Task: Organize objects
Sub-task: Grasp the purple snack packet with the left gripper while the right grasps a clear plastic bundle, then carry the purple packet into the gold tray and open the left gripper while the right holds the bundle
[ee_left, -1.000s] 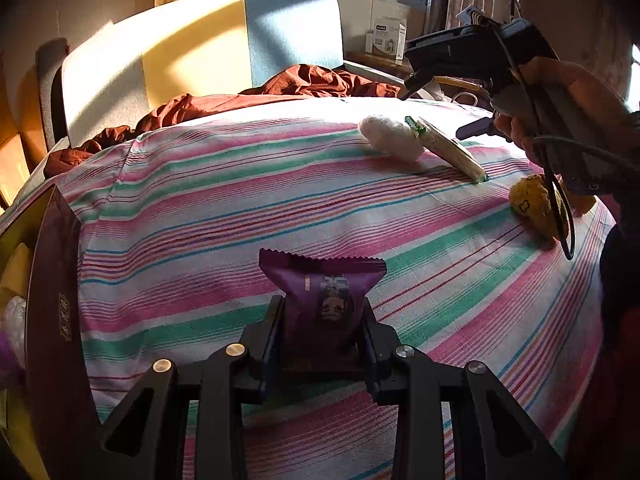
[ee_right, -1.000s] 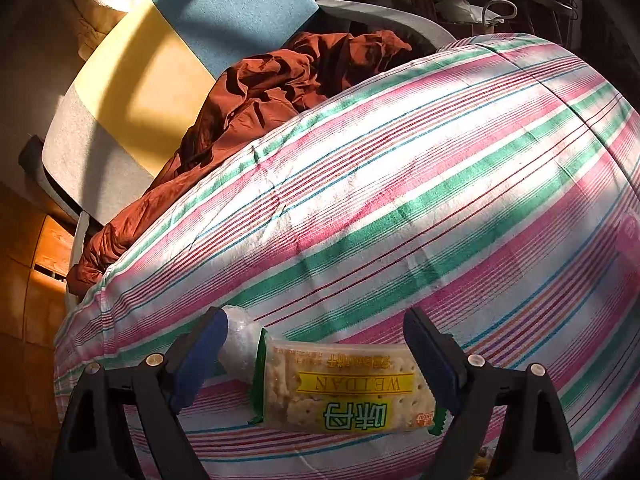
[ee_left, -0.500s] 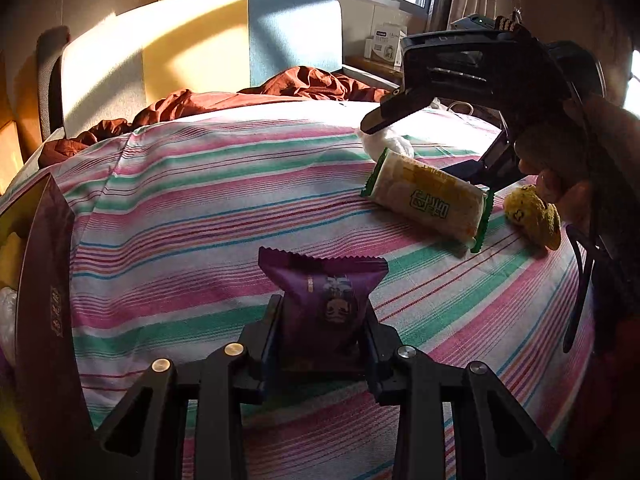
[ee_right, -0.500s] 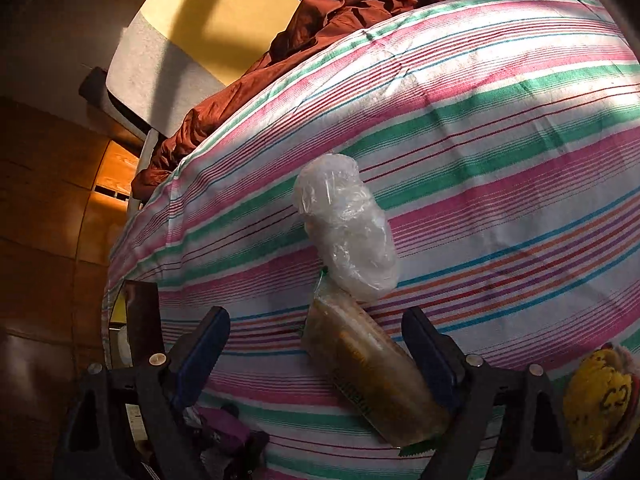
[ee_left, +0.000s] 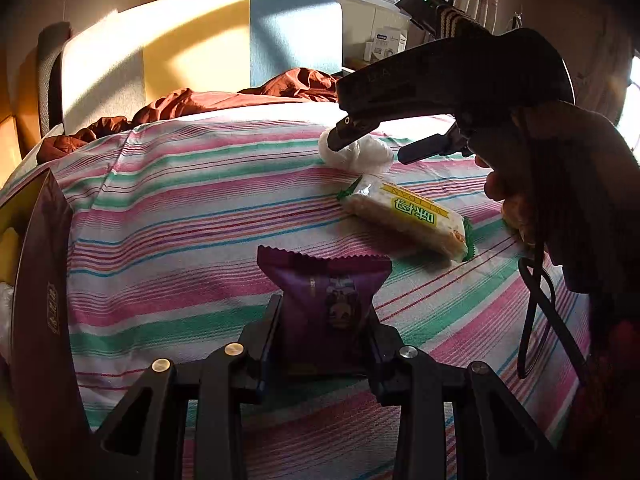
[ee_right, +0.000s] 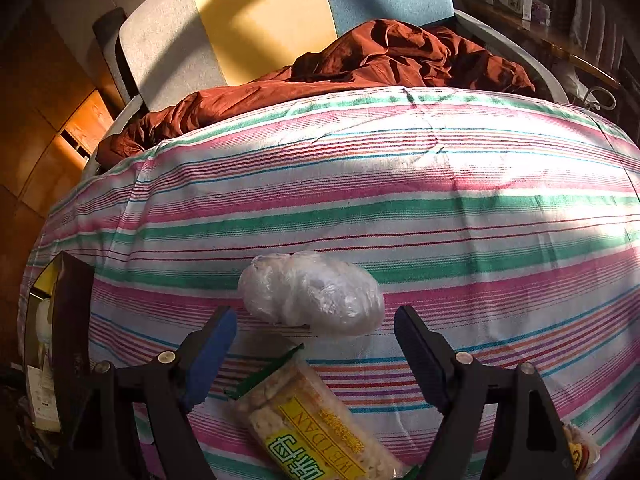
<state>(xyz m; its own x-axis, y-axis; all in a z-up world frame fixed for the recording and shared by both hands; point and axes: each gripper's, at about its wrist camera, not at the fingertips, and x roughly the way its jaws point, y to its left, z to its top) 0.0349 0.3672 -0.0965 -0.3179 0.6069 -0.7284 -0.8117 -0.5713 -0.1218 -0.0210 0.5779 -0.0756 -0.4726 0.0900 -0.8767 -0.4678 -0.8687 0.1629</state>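
Note:
My left gripper is shut on a purple snack packet and holds it upright just above the striped cloth. A cracker pack with a yellow and green label lies on the cloth; it also shows in the right wrist view. A white plastic-wrapped bundle lies just beyond it, also seen in the right wrist view. My right gripper is open and empty, hovering over the near end of the cracker pack with the bundle just ahead of it.
A dark box with an open flap stands at the cloth's left edge, also in the right wrist view. A yellow packet lies at the right edge. A rust-red blanket and an upholstered chair lie behind.
My right gripper swung round over the cracker pack and white bundle, turning from angled to squarely facing the bundle. The cracker pack lies flatter on the cloth. My left gripper still holds the purple packet.

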